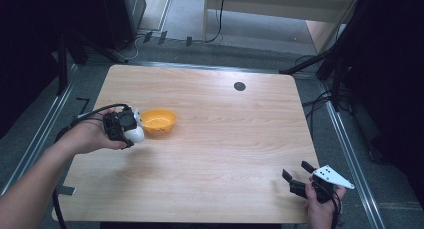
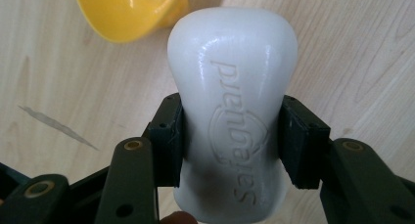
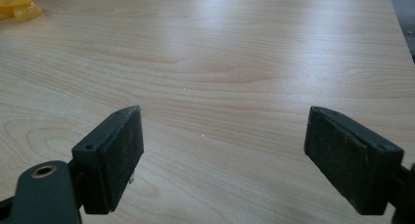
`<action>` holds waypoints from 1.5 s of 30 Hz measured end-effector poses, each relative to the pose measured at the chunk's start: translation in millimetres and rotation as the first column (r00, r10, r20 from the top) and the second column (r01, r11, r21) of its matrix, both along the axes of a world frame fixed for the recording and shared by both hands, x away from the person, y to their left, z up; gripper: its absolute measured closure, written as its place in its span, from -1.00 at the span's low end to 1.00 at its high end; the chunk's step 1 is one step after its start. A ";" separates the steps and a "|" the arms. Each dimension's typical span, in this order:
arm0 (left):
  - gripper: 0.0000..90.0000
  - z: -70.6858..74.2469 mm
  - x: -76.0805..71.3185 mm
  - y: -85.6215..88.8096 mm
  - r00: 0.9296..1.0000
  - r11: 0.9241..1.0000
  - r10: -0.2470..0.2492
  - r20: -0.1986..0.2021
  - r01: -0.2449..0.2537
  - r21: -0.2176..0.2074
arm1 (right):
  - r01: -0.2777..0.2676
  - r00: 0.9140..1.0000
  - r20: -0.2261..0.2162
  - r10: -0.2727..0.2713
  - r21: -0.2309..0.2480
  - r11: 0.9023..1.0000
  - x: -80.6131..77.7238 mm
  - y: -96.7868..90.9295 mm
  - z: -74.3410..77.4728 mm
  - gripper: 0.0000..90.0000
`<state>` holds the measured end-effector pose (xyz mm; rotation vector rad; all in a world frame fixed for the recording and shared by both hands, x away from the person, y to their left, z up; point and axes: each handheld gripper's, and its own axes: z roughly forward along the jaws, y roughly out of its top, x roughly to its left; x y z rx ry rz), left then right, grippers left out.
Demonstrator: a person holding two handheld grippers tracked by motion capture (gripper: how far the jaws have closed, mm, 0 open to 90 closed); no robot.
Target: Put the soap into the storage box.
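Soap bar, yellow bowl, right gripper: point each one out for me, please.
Soap bar [image 2: 234, 116], left gripper view: middle of its embossed white face.
Yellow bowl [image 1: 158, 121], high view: inside of the bowl.
Right gripper [image 3: 222, 158], right gripper view: midway between its two open black tips.

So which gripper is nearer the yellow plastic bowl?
Left. The left gripper holds a white soap bar right beside the yellow plastic bowl; the right gripper sits far off at the table's near right corner.
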<state>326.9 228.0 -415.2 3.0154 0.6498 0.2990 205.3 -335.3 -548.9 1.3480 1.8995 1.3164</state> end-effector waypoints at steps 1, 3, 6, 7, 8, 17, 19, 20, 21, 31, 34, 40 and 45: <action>0.11 2.2 1.4 -1.1 1.000 1.000 -0.010 0.001 0.010 -0.009 | 0.000 1.000 -0.001 0.000 -0.002 1.000 0.0 0.1 0.0 -0.65; 0.11 10.0 6.6 -5.4 0.998 0.998 -0.058 0.009 0.058 -0.005 | 0.000 1.000 -0.001 0.000 -0.003 1.000 0.1 0.1 0.0 -0.65; 0.11 16.0 12.8 -9.5 0.996 0.996 -0.088 0.019 0.088 -0.009 | 0.000 1.000 -0.002 0.000 -0.003 1.000 0.2 0.1 0.0 -0.65; 0.11 17.6 15.5 -10.6 0.995 0.995 -0.097 0.019 0.097 -0.017 | 0.000 1.000 -0.002 0.000 -0.003 1.000 0.2 0.1 -0.1 -0.65; 0.11 18.9 18.0 -11.9 0.995 0.994 -0.102 0.020 0.103 -0.021 | 0.000 1.000 -0.001 0.000 -0.003 1.000 0.2 0.1 -0.1 -0.65; 0.11 20.3 37.1 -24.0 0.985 0.984 -0.172 0.015 0.172 -0.041 | -0.001 1.000 -0.002 0.001 -0.003 1.000 0.1 0.1 0.0 -0.65; 0.11 16.3 45.1 -26.4 0.985 0.984 -0.172 0.013 0.172 -0.052 | -0.003 1.000 0.000 0.003 -0.002 1.000 0.2 -0.1 -0.1 -0.65; 0.11 14.9 47.6 -27.0 0.985 0.983 -0.175 0.010 0.175 -0.049 | -0.003 1.000 0.000 0.003 -0.002 1.000 0.2 -0.1 0.0 -0.65; 0.11 12.9 49.6 -27.7 0.985 0.983 -0.174 0.013 0.174 -0.050 | -0.003 1.000 -0.001 0.003 0.000 1.000 0.1 0.0 0.0 -0.65; 0.11 0.7 68.7 -33.2 0.977 0.976 -0.212 -0.001 0.211 -0.045 | -0.007 1.000 0.000 0.007 0.005 1.000 0.1 -0.5 0.0 -0.65; 0.11 -1.6 73.3 -36.6 0.975 0.974 -0.222 -0.008 0.222 -0.036 | -0.007 1.000 -0.001 0.007 0.008 1.000 -0.1 -0.6 0.0 -0.65; 0.11 -3.0 82.1 -41.6 0.974 0.973 -0.228 -0.008 0.227 -0.047 | -0.008 1.000 0.003 0.008 0.010 1.000 -0.1 -1.1 -0.1 -0.65; 0.11 -5.8 86.7 -44.0 0.973 0.972 -0.232 -0.015 0.231 -0.033 | -0.008 1.000 0.004 0.008 0.010 1.000 -0.2 -1.2 -0.1 -0.65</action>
